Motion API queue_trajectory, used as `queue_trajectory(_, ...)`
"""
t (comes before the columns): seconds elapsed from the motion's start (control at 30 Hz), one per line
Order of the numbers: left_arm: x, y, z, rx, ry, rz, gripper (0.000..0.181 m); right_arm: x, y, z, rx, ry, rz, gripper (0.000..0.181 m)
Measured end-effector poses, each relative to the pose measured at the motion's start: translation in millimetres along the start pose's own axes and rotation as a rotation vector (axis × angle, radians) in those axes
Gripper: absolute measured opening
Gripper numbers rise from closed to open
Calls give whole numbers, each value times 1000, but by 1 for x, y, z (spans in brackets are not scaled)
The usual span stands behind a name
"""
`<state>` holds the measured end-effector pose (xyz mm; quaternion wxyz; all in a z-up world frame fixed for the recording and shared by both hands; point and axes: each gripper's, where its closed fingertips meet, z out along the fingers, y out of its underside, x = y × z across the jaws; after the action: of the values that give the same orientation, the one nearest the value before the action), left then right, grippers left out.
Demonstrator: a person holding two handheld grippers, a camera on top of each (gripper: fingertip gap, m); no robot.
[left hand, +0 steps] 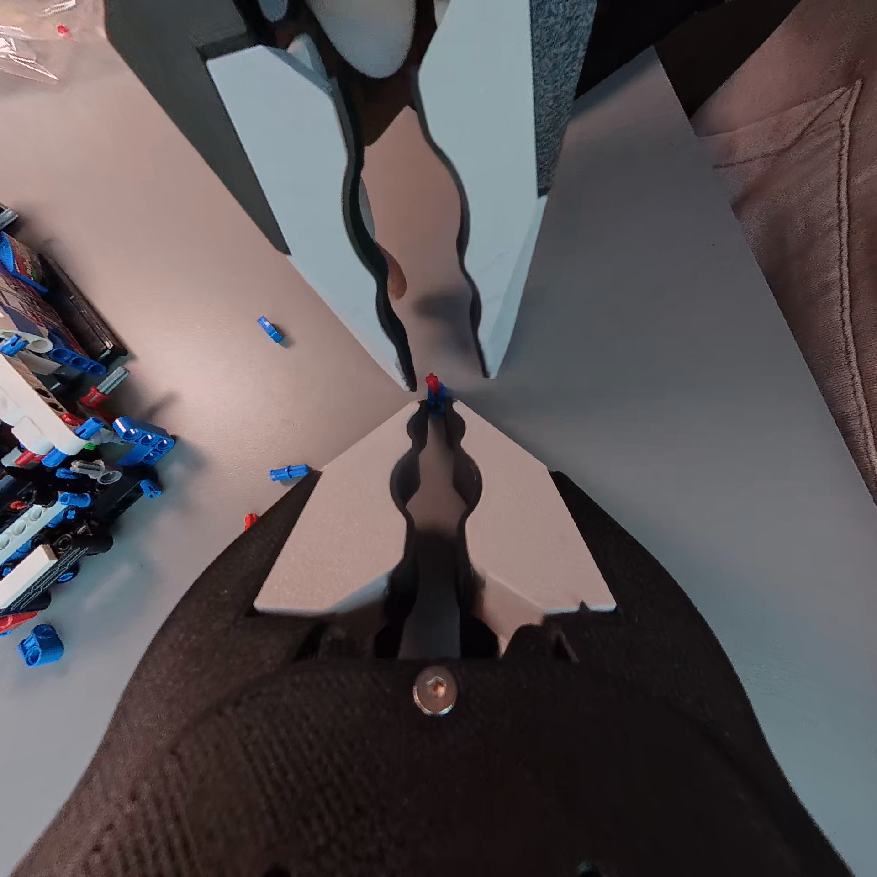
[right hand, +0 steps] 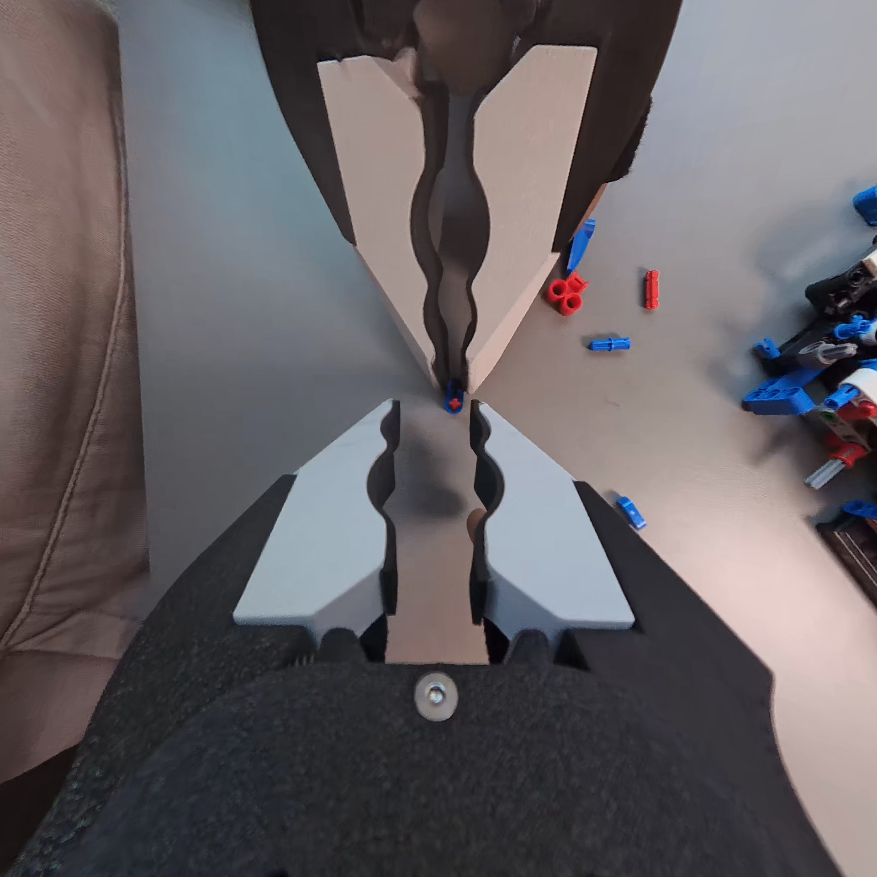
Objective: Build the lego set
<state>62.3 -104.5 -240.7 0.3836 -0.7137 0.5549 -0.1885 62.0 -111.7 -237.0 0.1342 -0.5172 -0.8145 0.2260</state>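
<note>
While the two grippers face each other tip to tip over the grey table (left hand: pixel 617 332), a very small blue connector (left hand: pixel 435 397) with a red pin (left hand: pixel 431 380) in it sits between them, near the centre of both views. The left gripper (left hand: pixel 434 403), which enters the left wrist view from 6 o'clock, has its beige fingers (left hand: pixel 360 522) drawn together and clamped on the blue connector. In the right wrist view the red pin (right hand: pixel 454 404) shows as a small cross in the end of the blue connector (right hand: pixel 453 396). The right gripper (right hand: pixel 434 403) comes from 6 o'clock in its own view; its light grey fingers (right hand: pixel 332 531) stand apart, their tips on either side of the piece without touching it. At 9 o'clock of the left wrist view lies the partly built model (left hand: pixel 57 455) with loose blue and red parts around it, and two blue pins (left hand: pixel 289 472) lie alone on the table. A brown garment (right hand: pixel 52 332) fills the 9 o'clock side of the right wrist view
</note>
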Motion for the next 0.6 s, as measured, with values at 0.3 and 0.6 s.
queue_trajectory(0.3,-12,4,-6,5,-58,81,16,3,1,7,43,70,42,18)
queue_trajectory(0.6,-36,17,-18,-28,-193,20,15,-9,-14,14,62,30,34,17)
